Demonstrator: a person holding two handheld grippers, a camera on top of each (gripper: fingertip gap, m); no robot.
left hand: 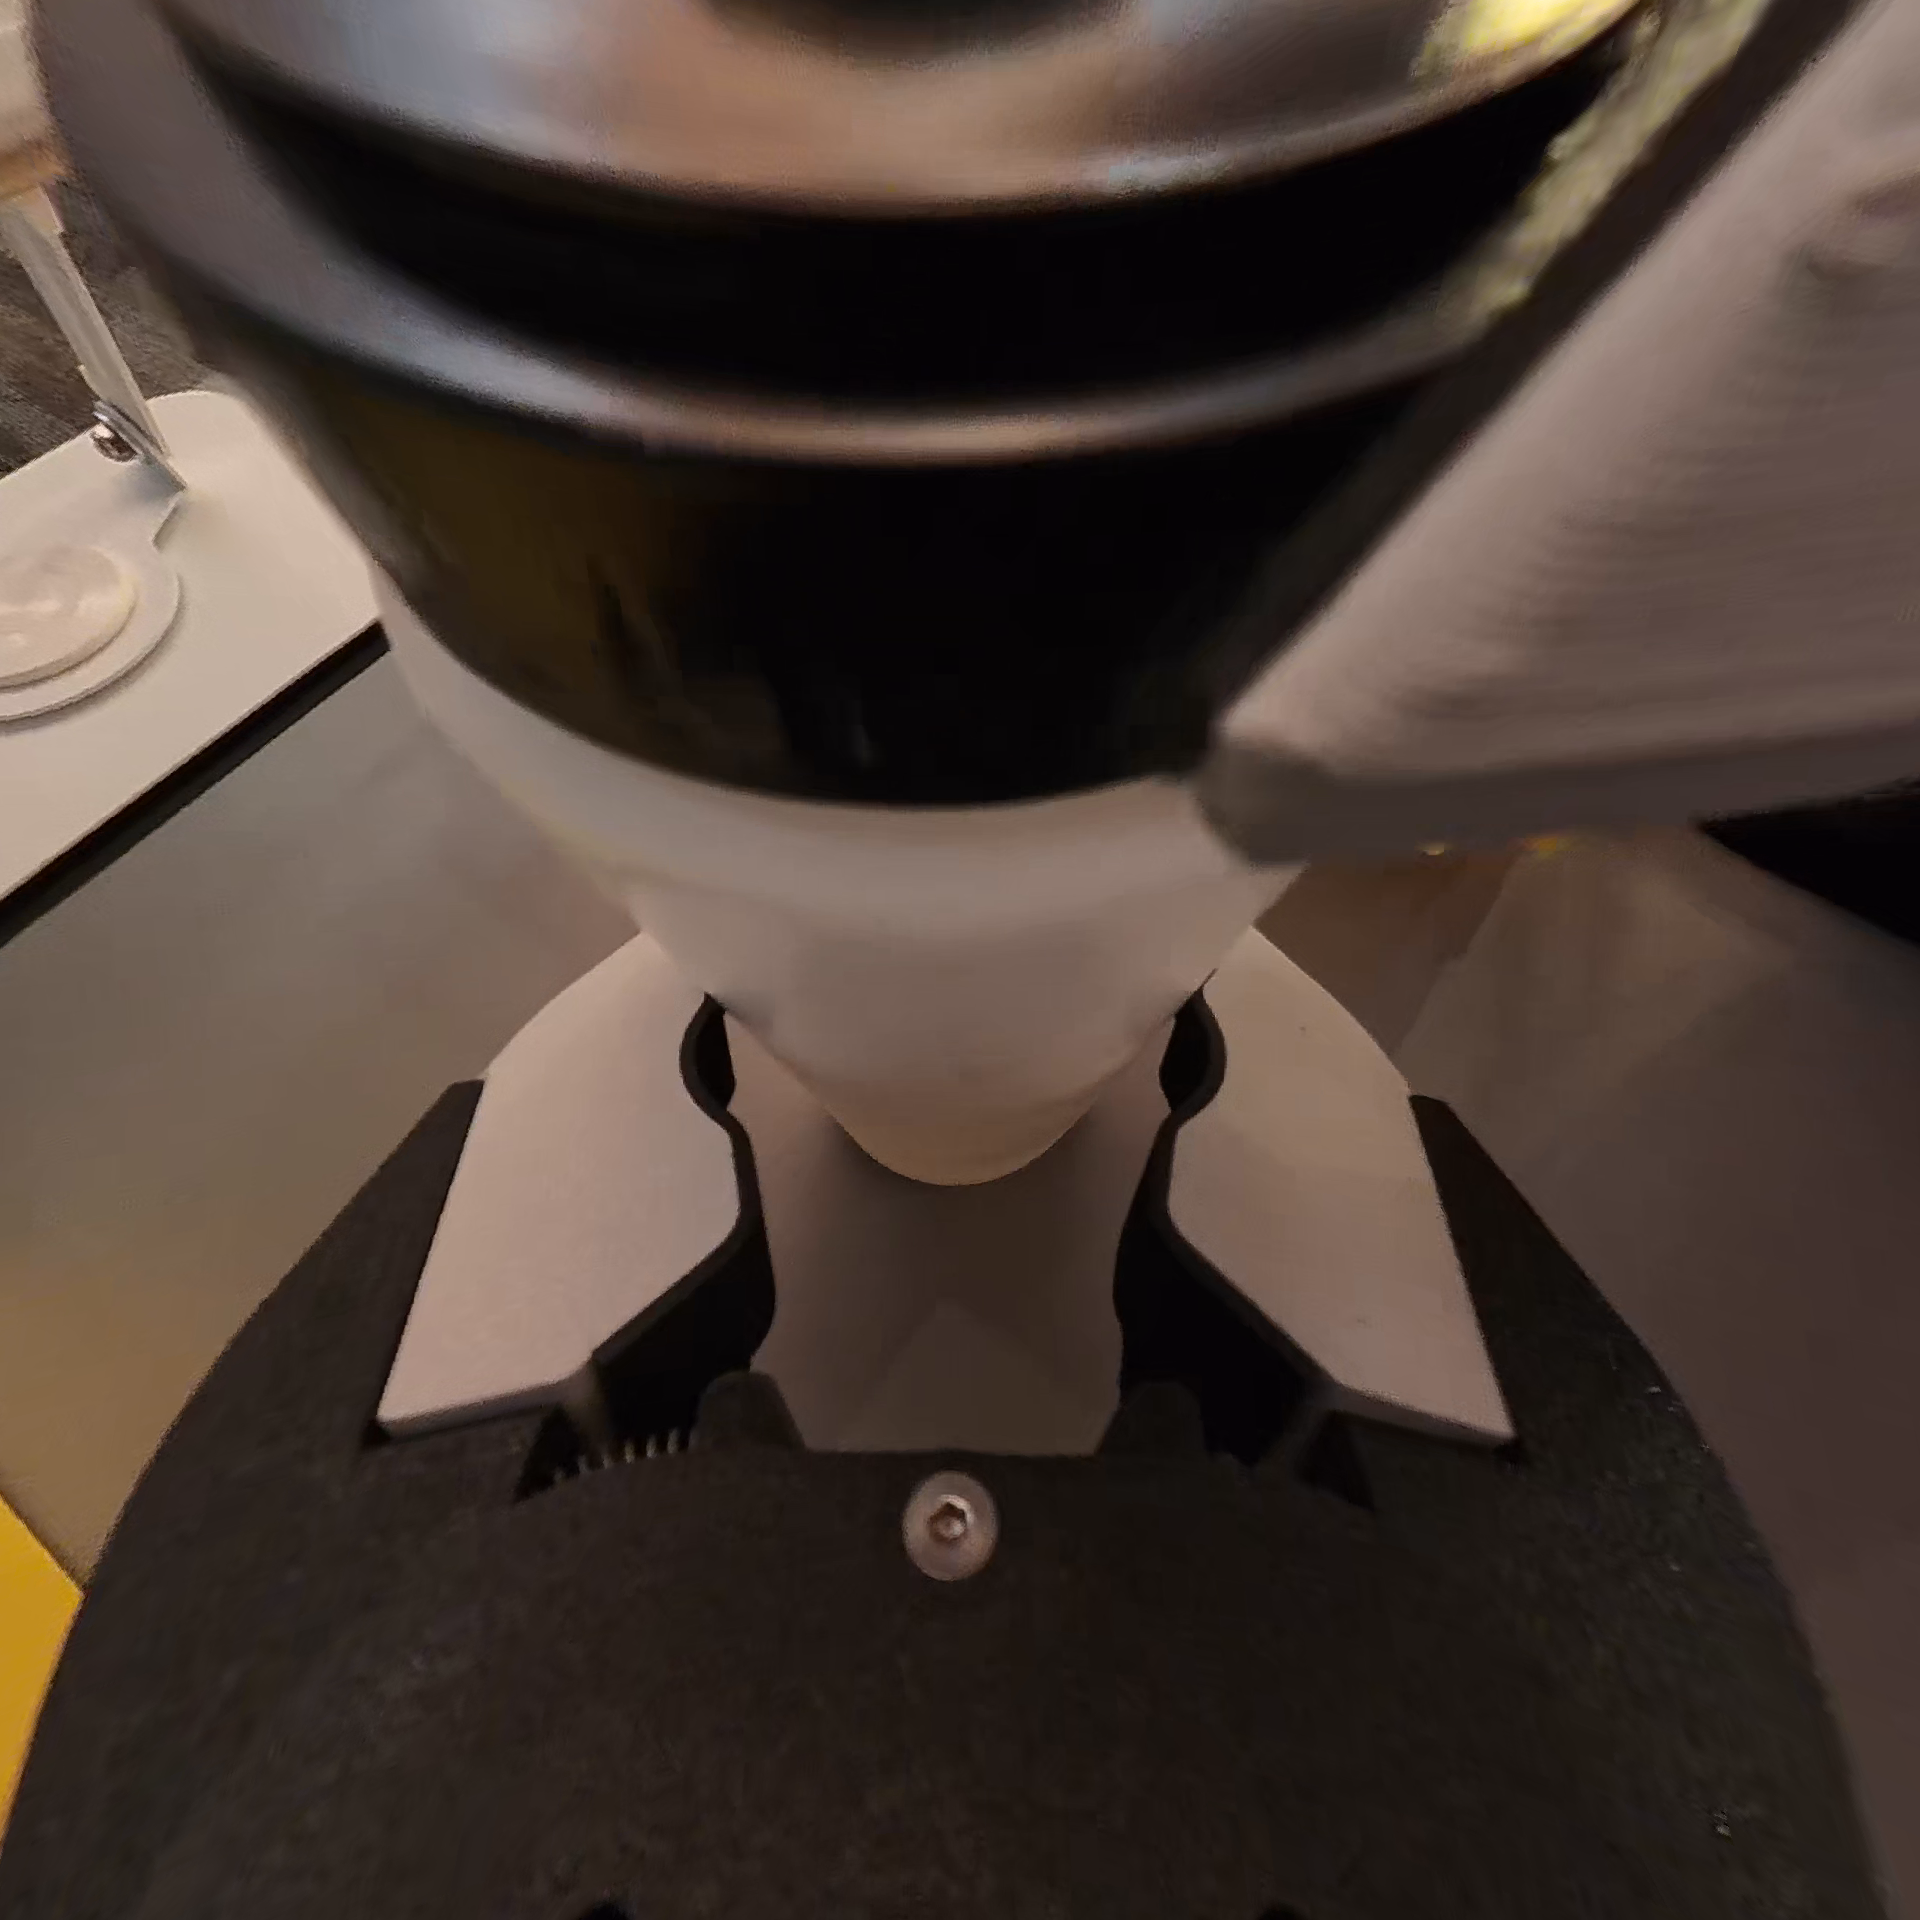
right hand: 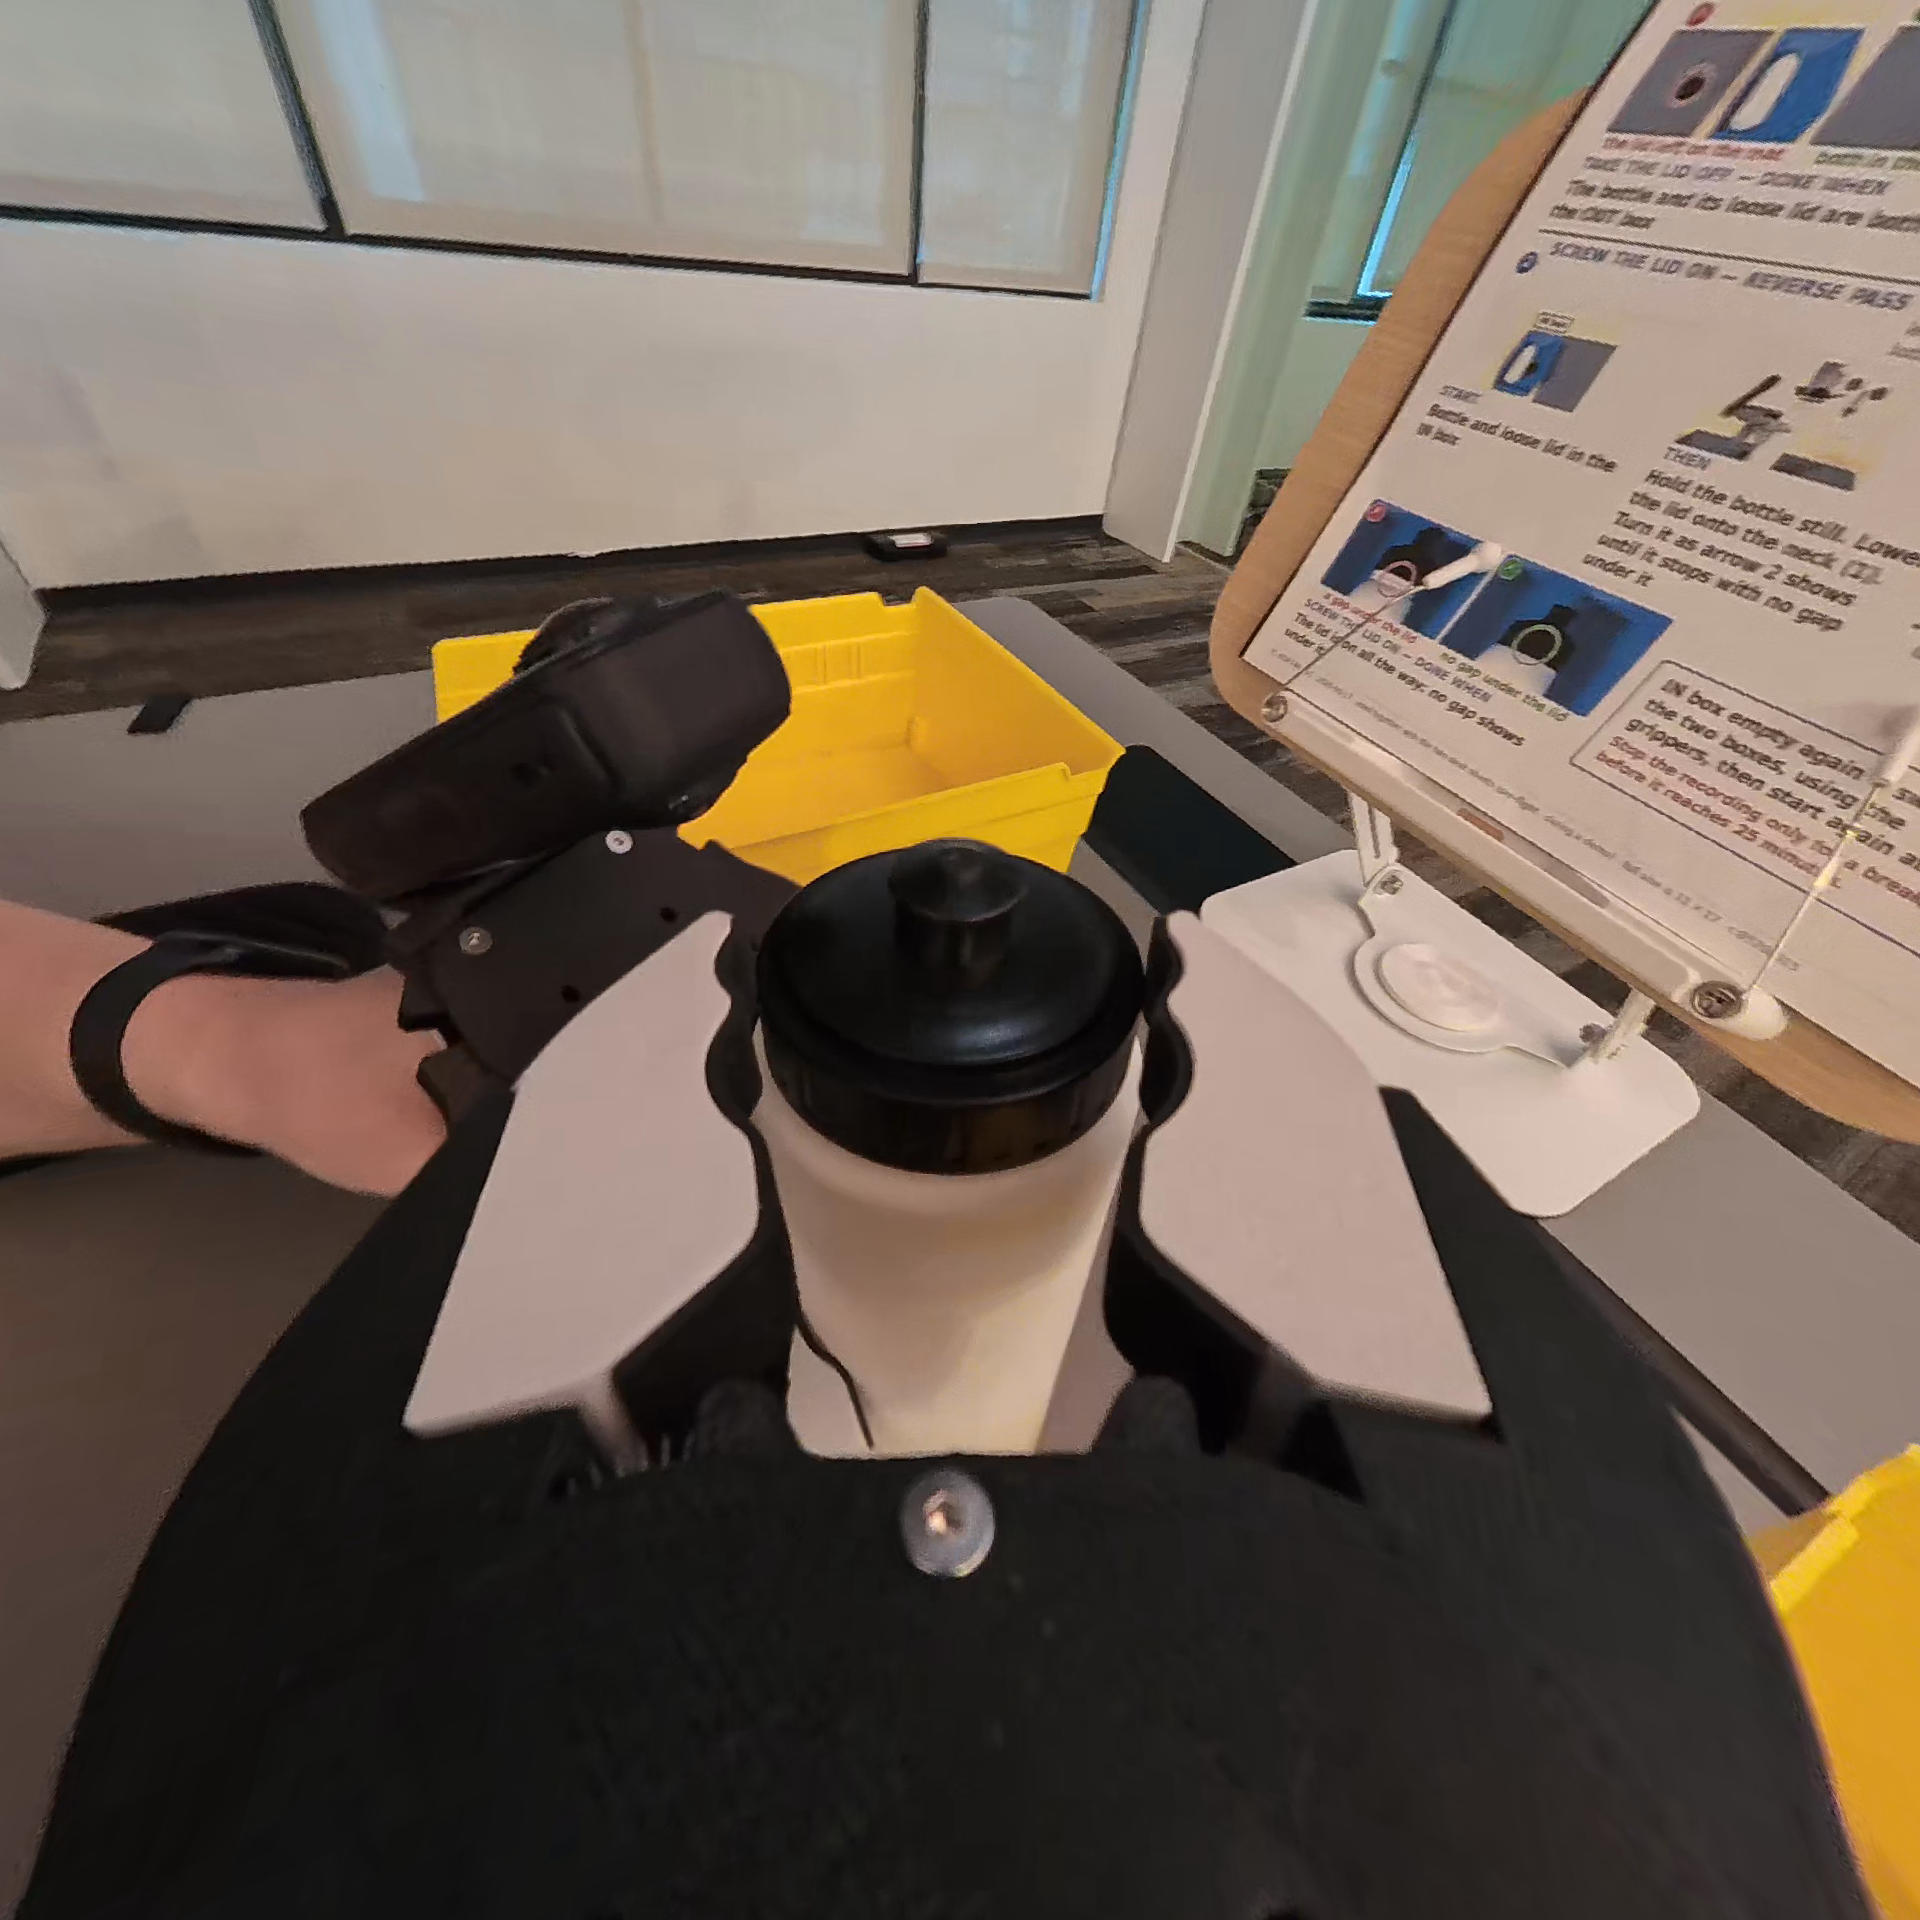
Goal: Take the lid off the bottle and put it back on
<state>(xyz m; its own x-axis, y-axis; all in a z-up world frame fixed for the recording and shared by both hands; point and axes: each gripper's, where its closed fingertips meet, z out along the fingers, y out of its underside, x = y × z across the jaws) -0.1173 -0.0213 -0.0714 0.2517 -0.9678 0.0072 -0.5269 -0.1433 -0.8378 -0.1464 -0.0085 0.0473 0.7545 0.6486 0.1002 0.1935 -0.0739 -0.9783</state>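
The left gripper (left hand: 951, 1049) fingers are clamping the white bottle (left hand: 935, 987) low on its body. The right gripper (right hand: 951, 1023) fingers are flanking the black lid (right hand: 951, 997), contact indeterminable, lid seated on the bottle.

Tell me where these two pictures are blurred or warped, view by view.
Left wrist view: the black lid fills the top, smeared and out of focus, the white bottle below it bulging then tapering from wide-angle distortion; the screw low on the gripper stays sharp. Right wrist view: mostly sharp; the lid is crisp, the instruction board softens and bends near the right edge.
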